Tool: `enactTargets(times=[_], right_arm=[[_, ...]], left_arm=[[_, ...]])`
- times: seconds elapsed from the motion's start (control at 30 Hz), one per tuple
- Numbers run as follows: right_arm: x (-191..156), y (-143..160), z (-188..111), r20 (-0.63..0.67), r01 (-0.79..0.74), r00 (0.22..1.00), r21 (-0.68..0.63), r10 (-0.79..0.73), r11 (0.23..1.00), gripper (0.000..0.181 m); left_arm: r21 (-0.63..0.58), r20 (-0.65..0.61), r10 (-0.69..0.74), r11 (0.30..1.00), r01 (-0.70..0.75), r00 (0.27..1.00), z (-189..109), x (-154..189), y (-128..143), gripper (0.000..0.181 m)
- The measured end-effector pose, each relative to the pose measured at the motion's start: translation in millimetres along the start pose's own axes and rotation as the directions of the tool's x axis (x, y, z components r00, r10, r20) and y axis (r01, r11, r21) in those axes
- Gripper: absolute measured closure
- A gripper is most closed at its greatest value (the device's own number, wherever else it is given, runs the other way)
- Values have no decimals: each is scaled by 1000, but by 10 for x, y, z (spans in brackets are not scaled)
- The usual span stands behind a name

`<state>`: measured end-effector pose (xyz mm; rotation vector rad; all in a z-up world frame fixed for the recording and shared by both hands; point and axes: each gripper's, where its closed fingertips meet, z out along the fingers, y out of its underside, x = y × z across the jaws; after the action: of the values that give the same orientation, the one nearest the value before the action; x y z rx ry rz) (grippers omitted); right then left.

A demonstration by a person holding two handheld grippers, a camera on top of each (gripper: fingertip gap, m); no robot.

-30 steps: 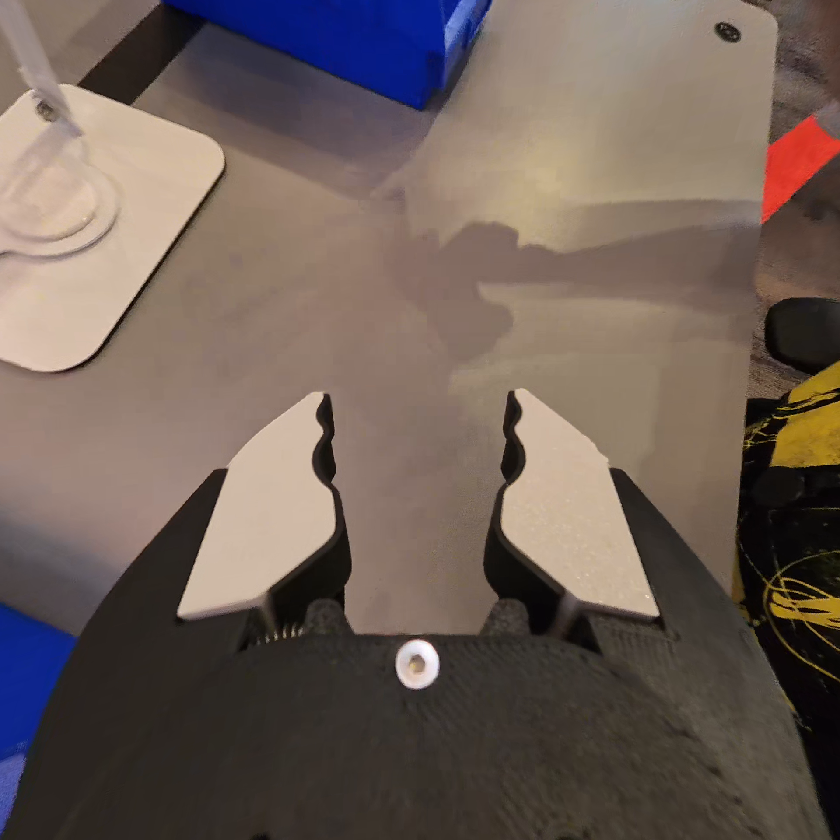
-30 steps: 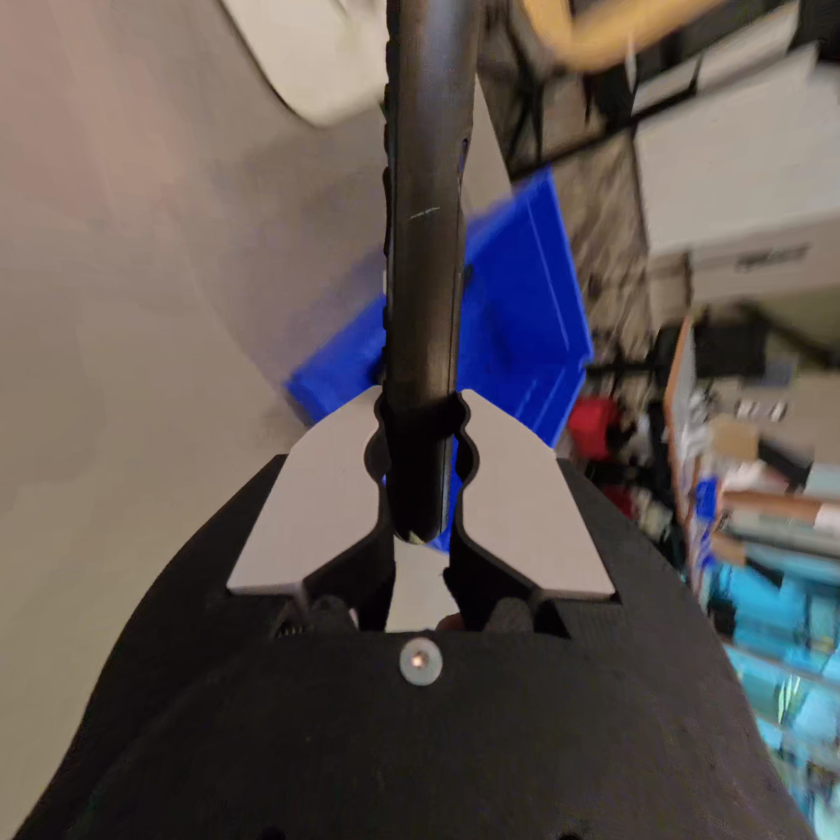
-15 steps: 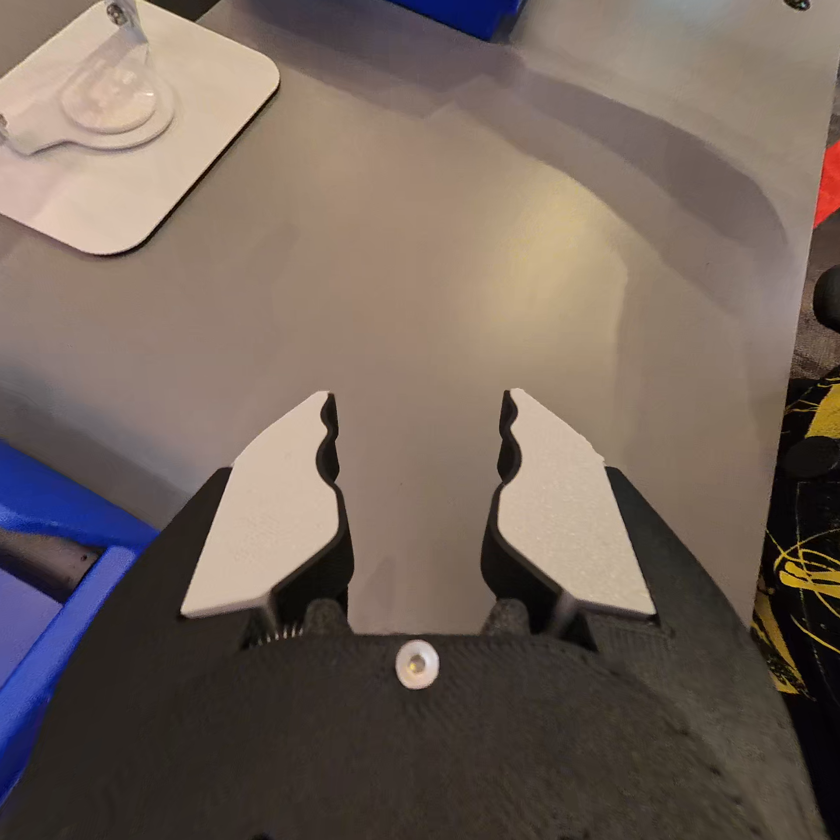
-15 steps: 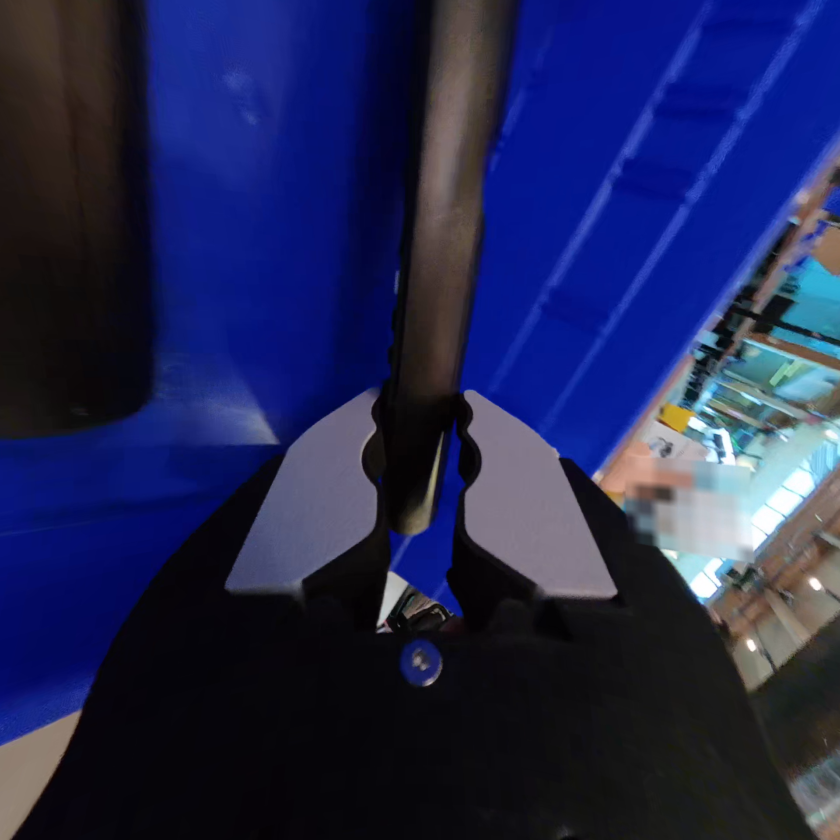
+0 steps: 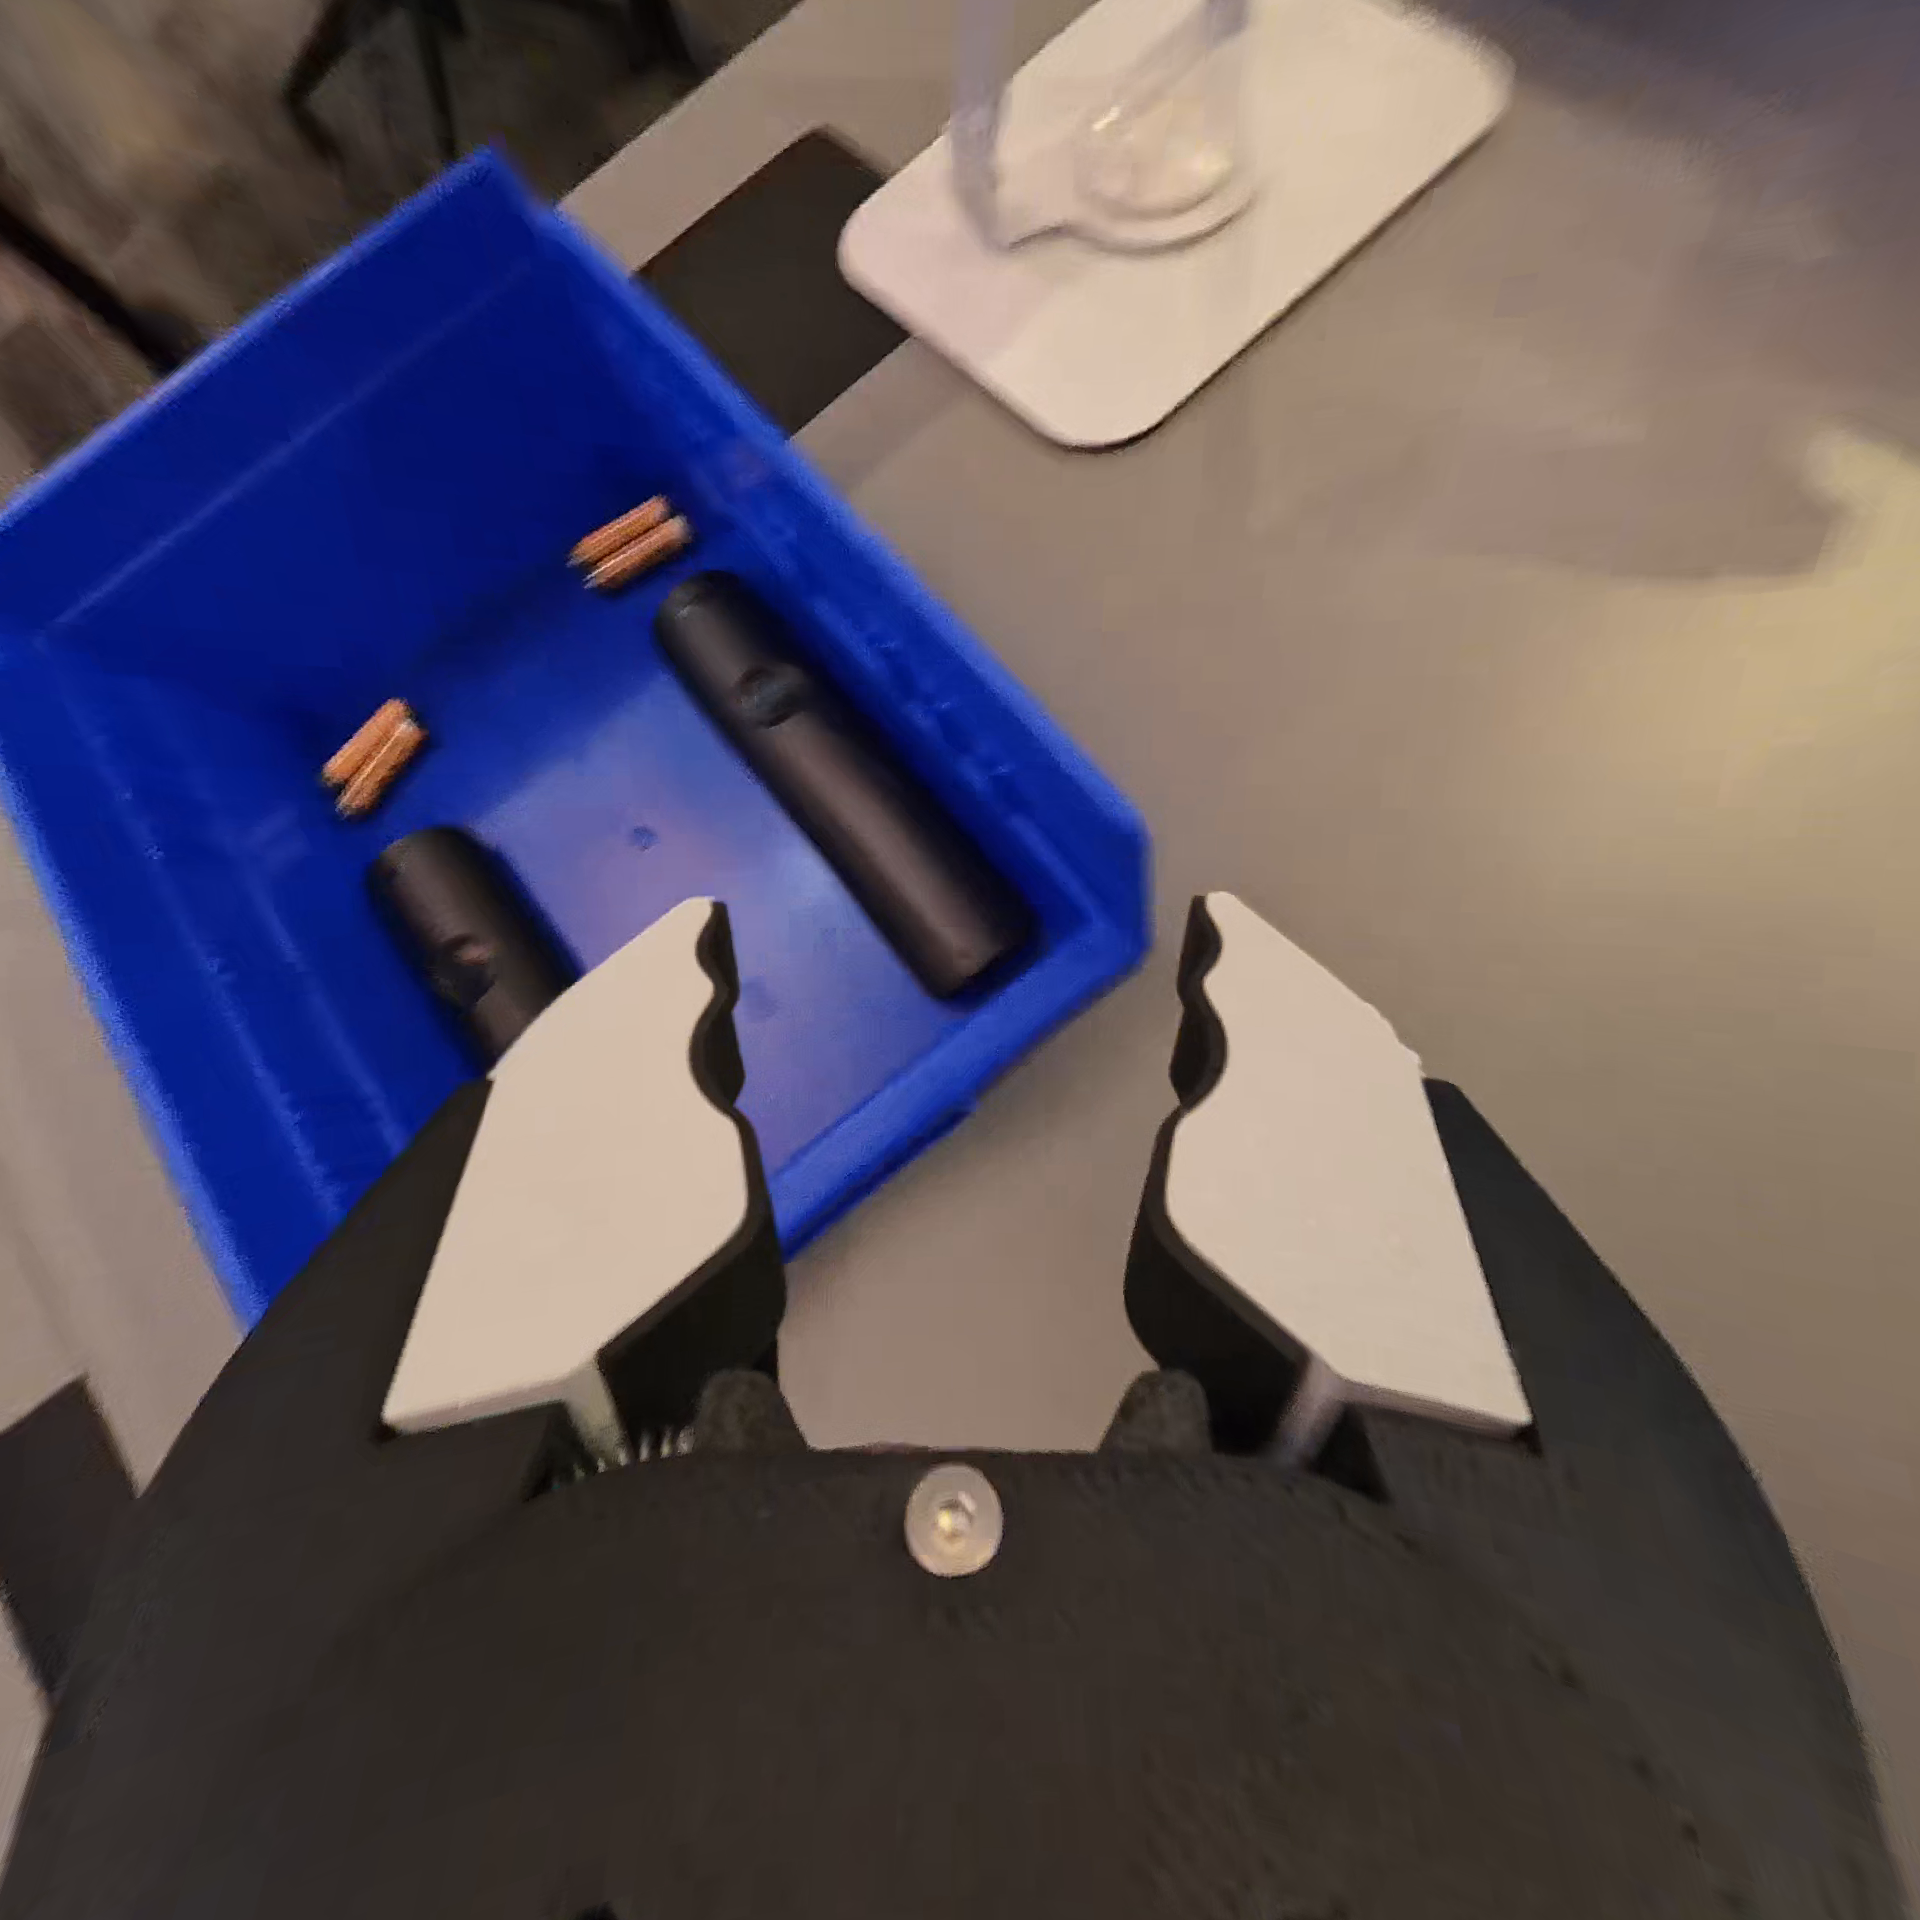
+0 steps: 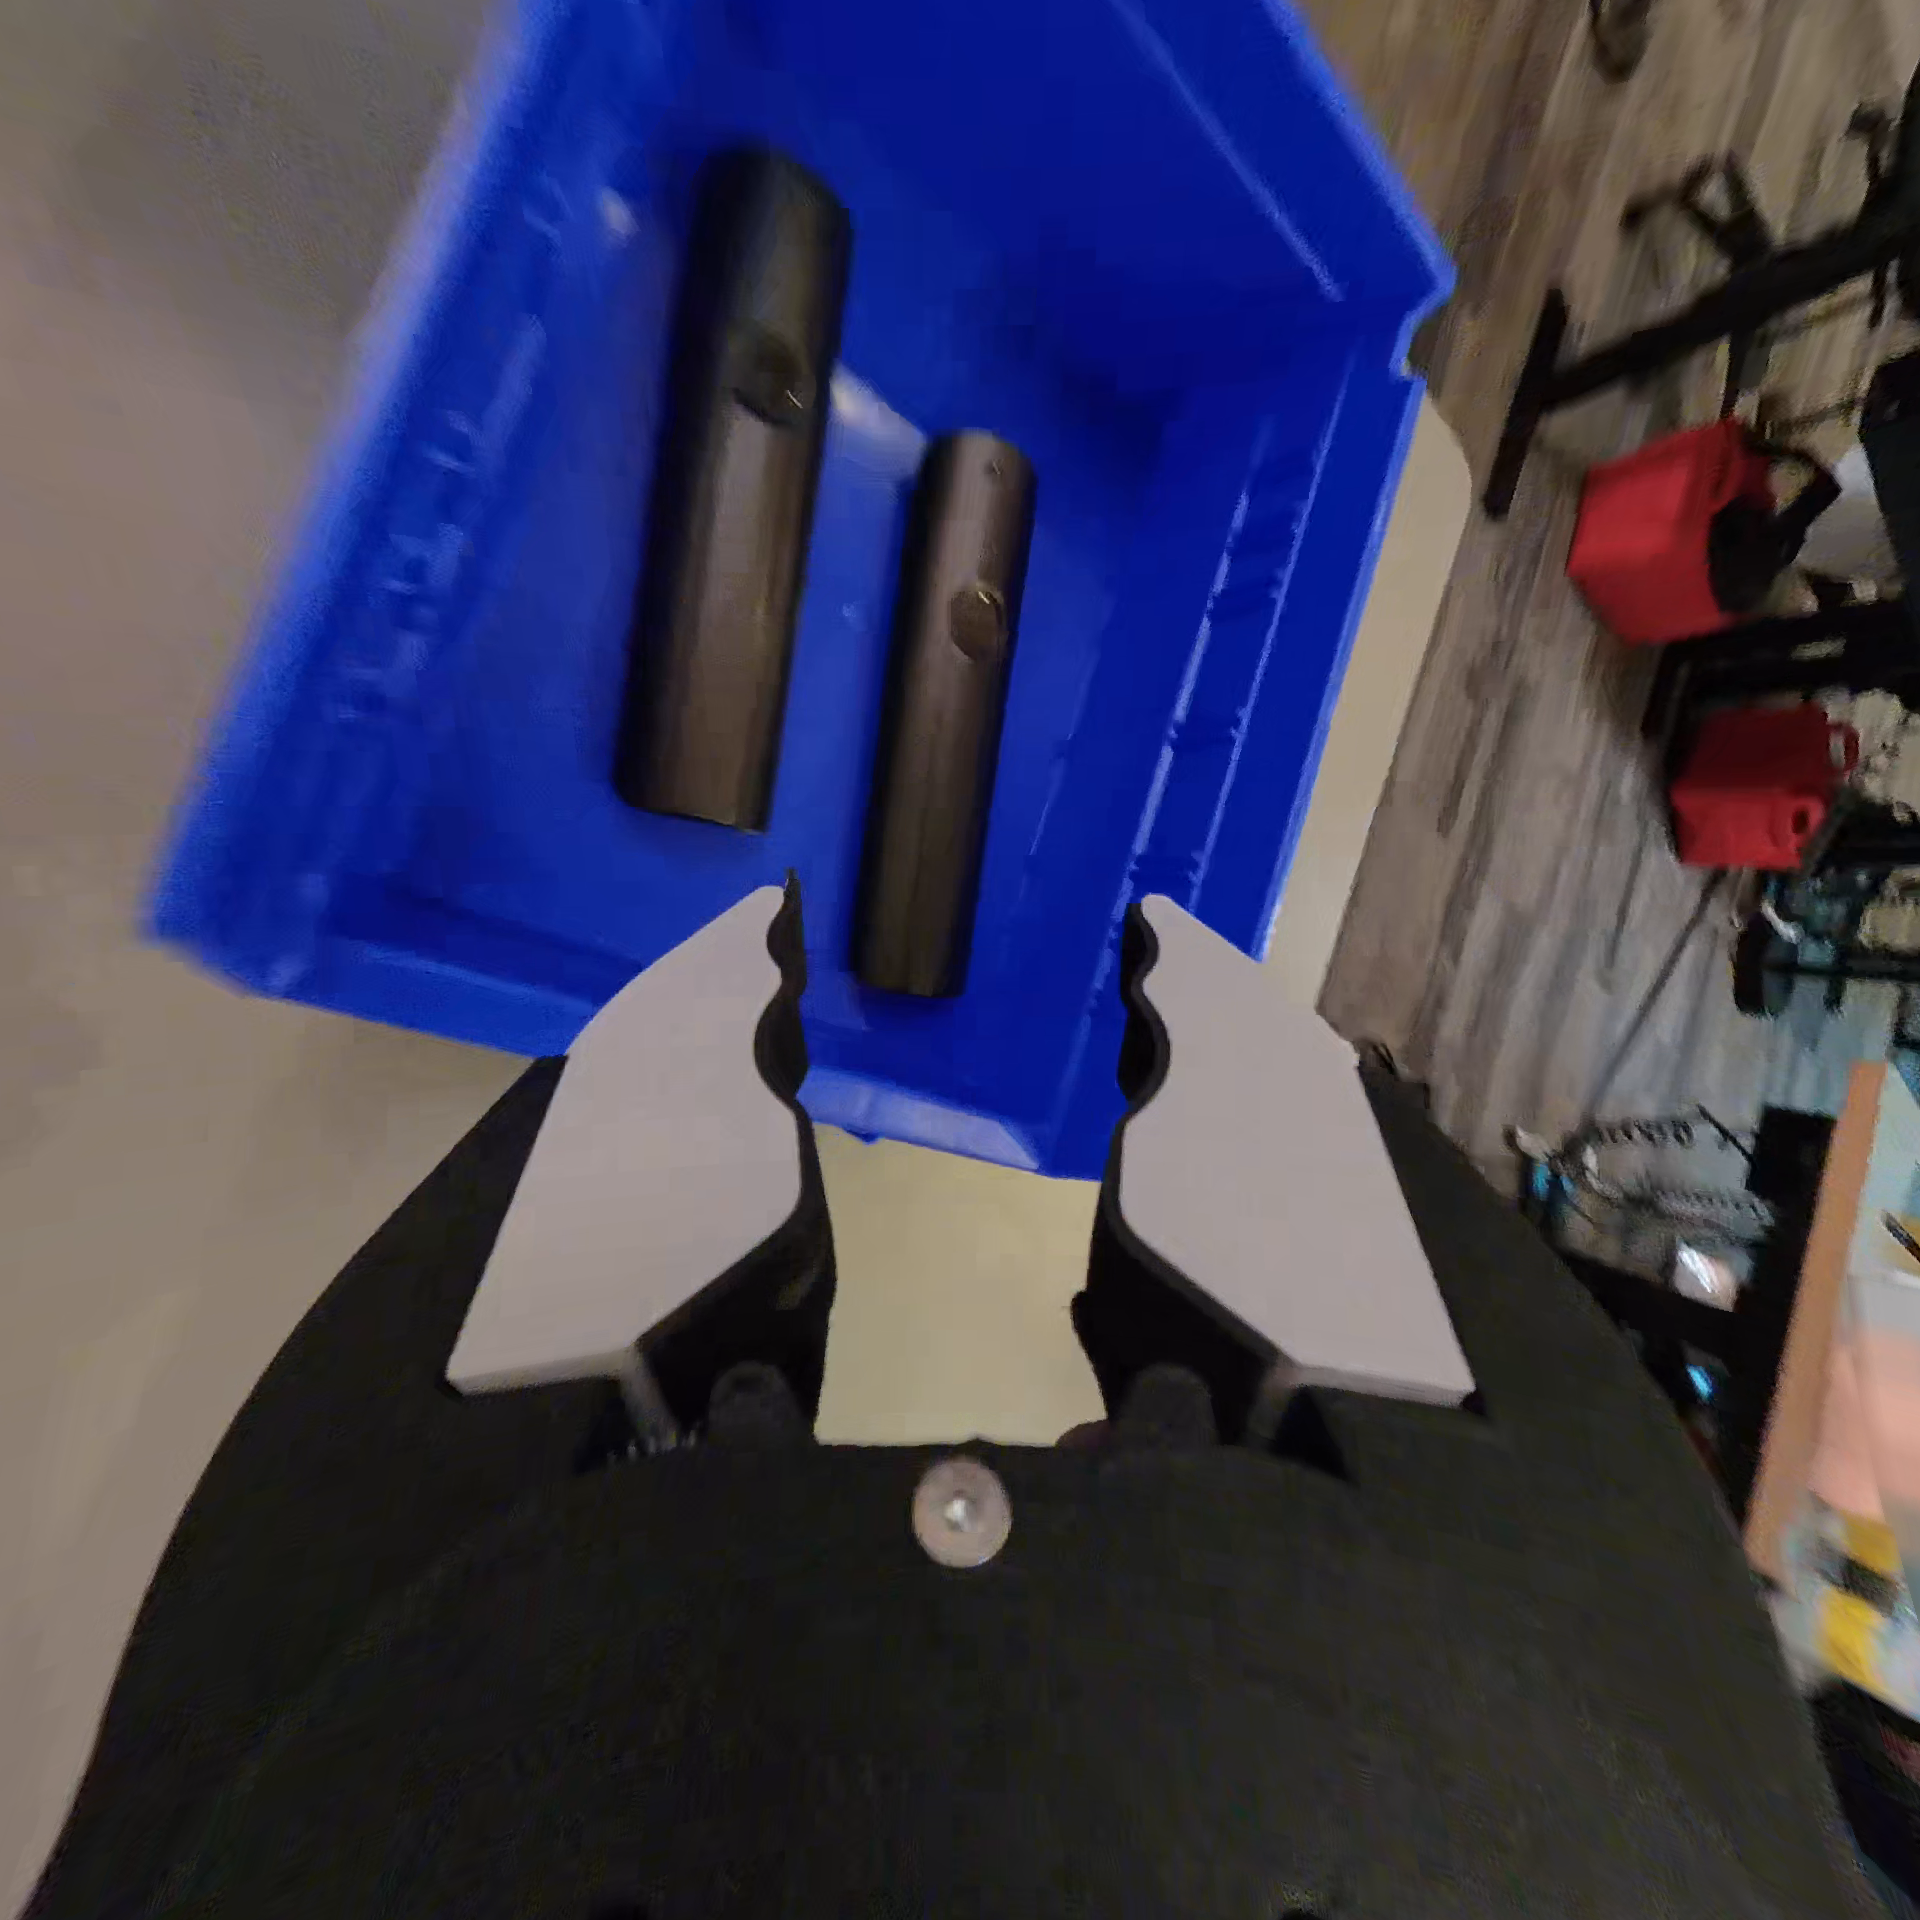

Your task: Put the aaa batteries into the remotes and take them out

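Two black remotes lie lengthwise, parallel, in the blue bin; both tongs gape wide, empty.

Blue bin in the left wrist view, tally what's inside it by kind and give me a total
Inside the blue bin:
Black remotes: 2, one by the right wall, one partly behind the left gripper
Copper-coloured batteries: 4, as two pairs, one pair, one pair; blur makes this count a best reading
Total: 6
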<state>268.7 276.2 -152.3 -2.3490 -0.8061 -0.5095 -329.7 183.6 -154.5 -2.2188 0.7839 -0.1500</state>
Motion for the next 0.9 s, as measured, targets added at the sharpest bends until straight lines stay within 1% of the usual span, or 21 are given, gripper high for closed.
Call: enactTargets(times=[0.07, 0.17, 0.2, 0.23, 0.27, 0.3, 0.37, 0.43, 0.47, 0.5, 0.53, 0.6, 0.7, 0.77, 0.8, 0.83, 0.87, 0.9], right_arm=[[-141, -43, -168, 4, 2, 1000, 76, -2, 997, 127], [-408, -96, -323, 37, 3, 999, 162, -9, 987, 127], [-492, -119, -361, 41, 12, 999, 189, -20, 982, 128], [-582, -149, -396, 48, 27, 998, 218, -38, 975, 130], [-674, -176, -425, 64, 33, 997, 244, -50, 969, 132], [-748, -192, -441, 80, 30, 995, 259, -53, 965, 132], [-854, -218, -461, 106, 22, 993, 286, -54, 958, 131], [-945, -246, -478, 137, 10, 989, 309, -55, 951, 132], [-967, -253, -481, 138, 11, 989, 317, -58, 948, 132], [-985, -262, -484, 141, 11, 988, 325, -60, 946, 132], [-1002, -265, -481, 150, 7, 987, 329, -59, 944, 132], [-1014, -258, -469, 155, 3, 986, 331, -58, 943, 132], [-1041, -262, -472, 161, -2, 985, 348, -58, 937, 132], [-1052, -258, -469, 161, -4, 985, 352, -56, 936, 132], [-1057, -255, -467, 164, -7, 985, 353, -54, 936, 132], [-1061, -252, -465, 167, -11, 985, 355, -52, 935, 132], [-1063, -245, -466, 170, -14, 984, 356, -50, 934, 132], [-1062, -236, -466, 172, -16, 984, 358, -49, 934, 132]], left_arm=[[-74, 90, -11, 997, 18, 996, 146, -324, 15, 100], [-237, 120, -67, 967, 94, 991, 455, -625, 154, 99], [-288, 156, -55, 953, 98, 986, 551, -732, 203, 99], [-330, 166, -37, 940, 90, 985, 650, -790, 246, 100], [-371, 136, -50, 924, 98, 989, 757, -782, 292, 96], [-381, 78, -103, 916, 125, 992, 861, -716, 295, 94], [-373, -44, -249, 902, 216, 967, 1036, -553, 246, 101], [-410, -48, -292, 878, 248, 955, 1181, -541, 294, 96], [-424, -75, -317, 868, 258, 945, 1247, -479, 308, 98], [-442, -90, -343, 855, 271, 935, 1304, -436, 340, 104], [-460, -68, -337, 846, 270, 939, 1359, -454, 394, 95], [-453, -43, -326, 849, 272, 944, 1403, -474, 387, 92], [-478, -46, -327, 837, 267, 944, 1393, -420, 369, 104], [-483, -17, -283, 842, 240, 959, 1384, -438, 346, 111], [-487, 23, -257, 841, 235, 966, 1368, -488, 347, 111], [-486, 64, -232, 842, 233, 971, 1341, -531, 341, 120], [-478, 83, -209, 850, 223, 974, 1312, -542, 330, 139], [-463, 91, -215, 855, 232, 972, 1306, -549, 333, 138]])
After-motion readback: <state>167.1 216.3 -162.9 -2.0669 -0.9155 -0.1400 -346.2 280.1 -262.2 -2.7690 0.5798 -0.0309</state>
